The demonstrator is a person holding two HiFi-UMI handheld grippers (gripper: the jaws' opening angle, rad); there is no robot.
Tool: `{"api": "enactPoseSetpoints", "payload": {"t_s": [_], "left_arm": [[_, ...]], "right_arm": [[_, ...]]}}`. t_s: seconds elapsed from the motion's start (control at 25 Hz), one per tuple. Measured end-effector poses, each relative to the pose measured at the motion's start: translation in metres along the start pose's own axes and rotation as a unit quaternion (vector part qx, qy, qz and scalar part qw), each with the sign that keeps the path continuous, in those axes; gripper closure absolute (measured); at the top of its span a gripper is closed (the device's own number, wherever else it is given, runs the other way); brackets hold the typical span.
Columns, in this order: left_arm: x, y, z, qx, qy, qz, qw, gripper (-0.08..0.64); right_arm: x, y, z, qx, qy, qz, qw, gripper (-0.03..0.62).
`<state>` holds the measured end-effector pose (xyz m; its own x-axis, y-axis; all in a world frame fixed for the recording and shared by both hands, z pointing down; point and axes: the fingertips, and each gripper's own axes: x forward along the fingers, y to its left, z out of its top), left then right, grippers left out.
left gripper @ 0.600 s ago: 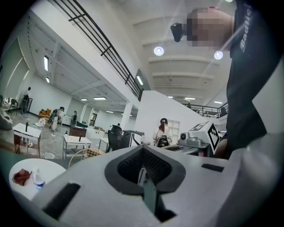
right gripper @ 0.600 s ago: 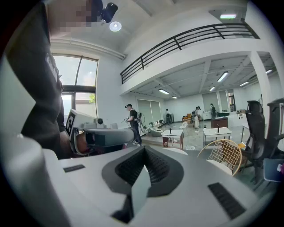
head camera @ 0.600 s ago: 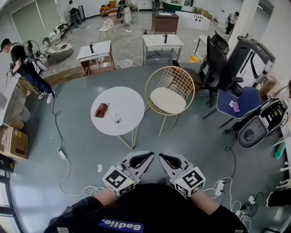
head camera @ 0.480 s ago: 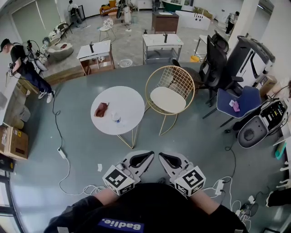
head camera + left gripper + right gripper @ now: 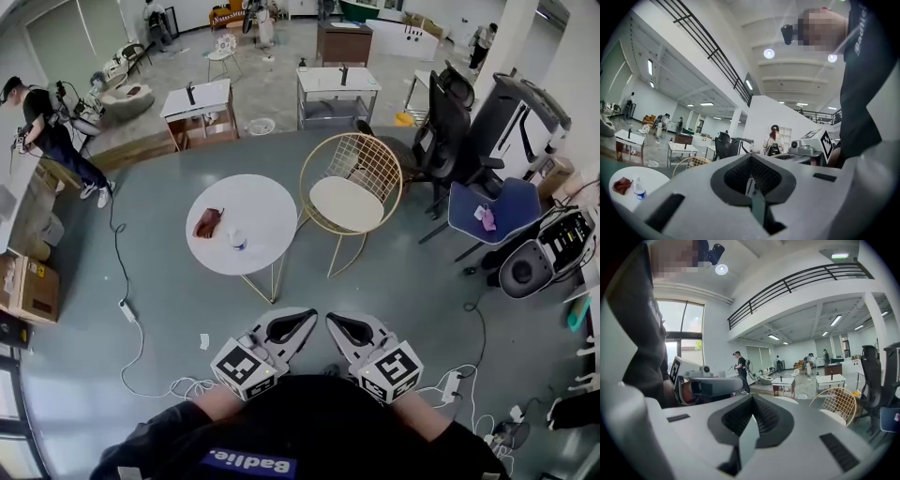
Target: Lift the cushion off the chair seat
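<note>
Pretty much nothing's changed in the last half second: left claw (image 5: 307, 322) and right claw (image 5: 331, 322) are both pressed together, empty, tucked by the body. The cushion (image 5: 347, 205) is on the chair (image 5: 362, 157) seat, well apart. Approach hasn't started imo.

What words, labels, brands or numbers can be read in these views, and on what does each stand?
"Badlie." in white on a blue patch on the person's black shirt, upside down in the head view; part of the same print shows in the left gripper view.
Cubes on the left gripper and right gripper: black-and-white square patterns only, no words.
Cardboard box: label too small to read.
</note>
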<state>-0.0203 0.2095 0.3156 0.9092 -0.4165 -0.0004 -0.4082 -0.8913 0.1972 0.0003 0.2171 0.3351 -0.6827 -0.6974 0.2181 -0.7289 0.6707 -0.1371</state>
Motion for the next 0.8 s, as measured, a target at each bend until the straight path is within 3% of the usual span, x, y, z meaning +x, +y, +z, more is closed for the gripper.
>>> {"api": "enactPoseSetpoints", "payload": {"t_s": [0.52, 0.8], "left_arm": [[0.041, -0.014, -0.004, 0.005, 0.006, 0.047, 0.9989, 0.557], [0.049, 0.005, -0.010, 0.002, 0.004, 0.075, 0.9972, 0.557]], "right_arm": [[-0.023, -0.041, -0.012, 0.011, -0.007, 0.031, 0.999, 0.565], [-0.017, -0.060, -0.026, 0.021, 0.009, 0.043, 0.999, 0.565]]}}
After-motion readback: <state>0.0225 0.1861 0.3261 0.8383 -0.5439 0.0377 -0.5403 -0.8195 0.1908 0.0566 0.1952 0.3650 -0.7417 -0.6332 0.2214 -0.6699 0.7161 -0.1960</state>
